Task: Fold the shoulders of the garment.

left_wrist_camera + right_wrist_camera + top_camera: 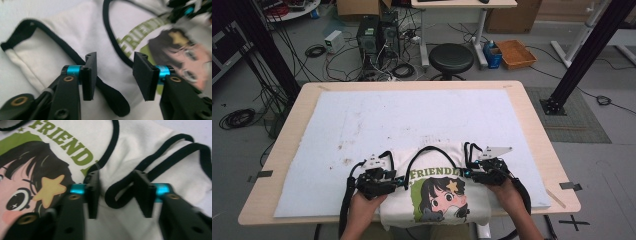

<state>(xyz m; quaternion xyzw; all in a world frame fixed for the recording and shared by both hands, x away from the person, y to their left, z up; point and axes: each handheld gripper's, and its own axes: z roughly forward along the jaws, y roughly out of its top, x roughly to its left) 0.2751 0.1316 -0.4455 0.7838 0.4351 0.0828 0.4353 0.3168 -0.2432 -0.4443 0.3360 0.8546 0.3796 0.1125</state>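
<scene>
1. T-shirt [437,195] front and centre: a cream tee with black trim and a green "FRIENDLY" cartoon print, lying print-up at the near edge of the white pad [362,125], its hem hanging a little over that edge toward the person.
2. Left gripper [399,181] sits low over the shirt's left shoulder area. In the left gripper view its jaws stand apart, with a loop of black trim [110,97] lying between them and neither pad pressing on it. So nothing is pinched there.
3. Right gripper [466,173] mirrors it over the right shoulder. In the right gripper view its jaws are also parted, straddling a curl of black sleeve trim [117,195], and I can't see either pad biting the cloth.
4. Progress, as I judge it: the shirt already looks folded narrow, with both sleeves tucked in and their black bands bunched near the collar. What seems left is to take hold at the shoulders and fold the length over. No grip yet, so that step hasn't begun.
5. Direction: the collar [434,155] points away from the person toward the far edge and the hem comes toward the near edge. The long axis runs near to far, roughly square to the pad's near edge.
6. Farther off: the rest of the pad is bare but stained, on a wooden table [532,115]. Beyond that, a black stool [452,57], computer towers and tangled cables on the floor.
</scene>
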